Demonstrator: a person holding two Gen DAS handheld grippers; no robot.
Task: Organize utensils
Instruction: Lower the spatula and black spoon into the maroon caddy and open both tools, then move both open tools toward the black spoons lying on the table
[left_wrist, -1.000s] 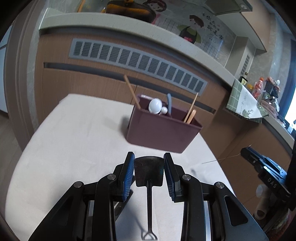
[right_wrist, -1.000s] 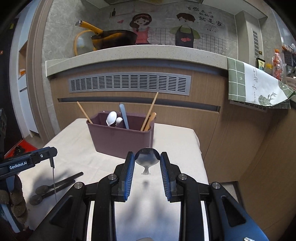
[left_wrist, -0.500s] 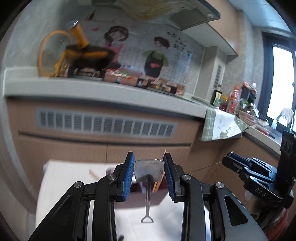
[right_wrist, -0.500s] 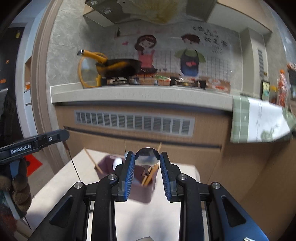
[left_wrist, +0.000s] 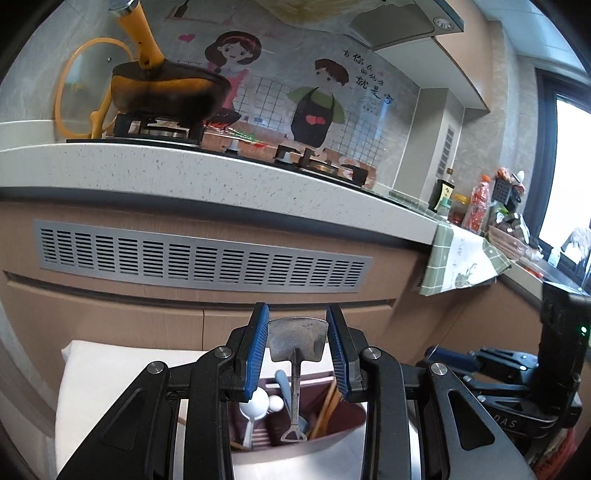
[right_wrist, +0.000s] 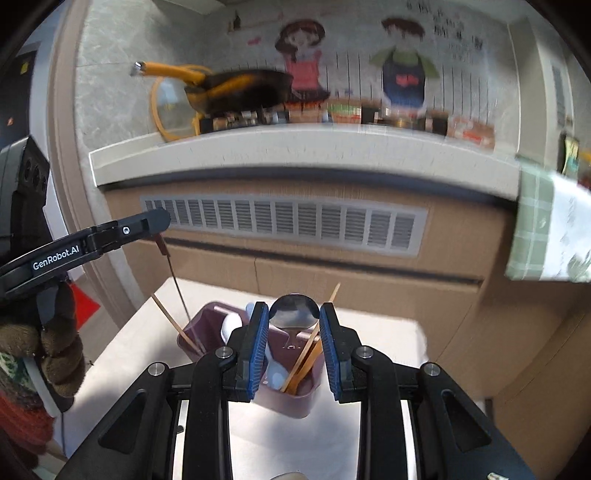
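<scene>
Left gripper clamps metal spatula by blade, handle hanging into maroon utensil box. Right gripper pinches spoon bowl above same box.

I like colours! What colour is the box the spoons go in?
The utensil box is dark purplish maroon, clearest in the right wrist view.

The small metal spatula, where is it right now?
In the left wrist view, the small metal spatula is clamped by its blade in the left gripper, handle hanging down over the maroon utensil holder.
</scene>
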